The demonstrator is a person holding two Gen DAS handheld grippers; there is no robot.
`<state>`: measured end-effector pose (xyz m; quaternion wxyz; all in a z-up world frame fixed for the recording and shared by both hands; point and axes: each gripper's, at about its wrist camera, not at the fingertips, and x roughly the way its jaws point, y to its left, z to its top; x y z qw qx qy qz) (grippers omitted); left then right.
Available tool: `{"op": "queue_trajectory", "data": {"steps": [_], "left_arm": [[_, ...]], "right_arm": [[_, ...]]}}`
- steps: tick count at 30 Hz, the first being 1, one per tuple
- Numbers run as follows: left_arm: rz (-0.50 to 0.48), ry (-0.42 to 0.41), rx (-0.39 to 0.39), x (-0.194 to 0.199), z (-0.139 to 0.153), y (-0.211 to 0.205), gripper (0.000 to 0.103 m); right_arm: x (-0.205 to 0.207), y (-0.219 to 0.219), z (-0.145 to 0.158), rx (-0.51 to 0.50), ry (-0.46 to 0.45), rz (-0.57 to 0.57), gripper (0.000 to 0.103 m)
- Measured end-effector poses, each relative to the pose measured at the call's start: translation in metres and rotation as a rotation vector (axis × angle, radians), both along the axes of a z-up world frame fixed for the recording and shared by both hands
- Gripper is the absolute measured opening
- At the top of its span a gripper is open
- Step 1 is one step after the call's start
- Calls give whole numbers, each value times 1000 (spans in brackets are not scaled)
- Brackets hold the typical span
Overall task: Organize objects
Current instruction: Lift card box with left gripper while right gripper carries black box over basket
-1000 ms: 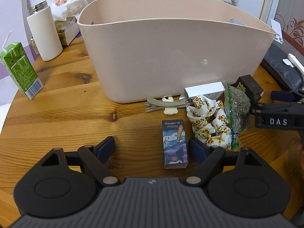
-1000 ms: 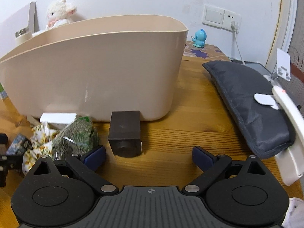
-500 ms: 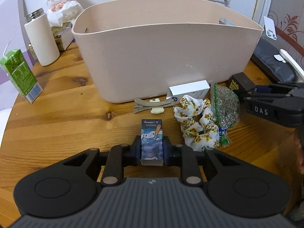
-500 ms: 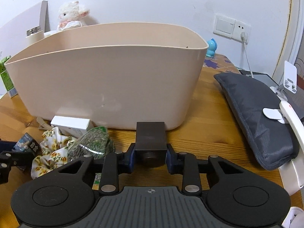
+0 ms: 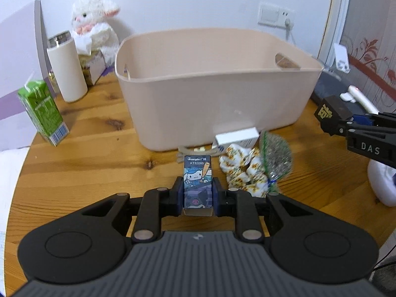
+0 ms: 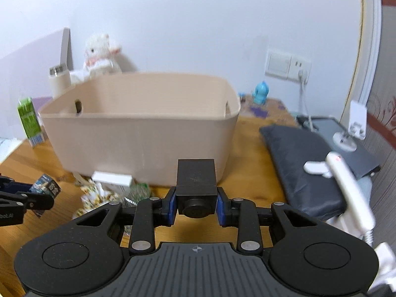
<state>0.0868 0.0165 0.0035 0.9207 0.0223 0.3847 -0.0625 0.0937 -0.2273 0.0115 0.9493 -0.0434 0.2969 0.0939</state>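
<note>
We see left gripper [image 5: 198,195] clamped on cartoon box [image 5: 198,182], clear of wooden table [image 5: 99,163] | beige bin [image 5: 217,86] behind | floral scrunchie [image 5: 245,173], green mesh bag [image 5: 277,158], white box [image 5: 237,136] on table | right gripper [image 5: 346,123] grips dark box [image 5: 333,113]

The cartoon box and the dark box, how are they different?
The cartoon box is slim and colourful, with cartoon characters; the dark box is chunkier and plain brown-black. The left tongs hold the cartoon box, the right tongs the dark box. Both are small boxes, clamped and lifted off the table before the basket.
</note>
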Motion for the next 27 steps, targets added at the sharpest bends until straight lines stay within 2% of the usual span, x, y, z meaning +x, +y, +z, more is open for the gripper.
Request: {"op": "queue_trajectory", "data": {"steps": [8, 17, 22, 27], "left_arm": [[-13, -106, -5, -5, 42, 3, 25], [-43, -233, 41, 15, 90, -4, 25], [-51, -258, 53, 36, 99, -12, 25], [-29, -234, 61, 67, 88, -18, 25]], "right_arm": [[-12, 4, 43, 13, -117, 6, 29], [0, 14, 74, 18, -194, 28, 29], [21, 21, 82, 29, -215, 23, 29], [51, 29, 76, 30, -193, 13, 29]]}}
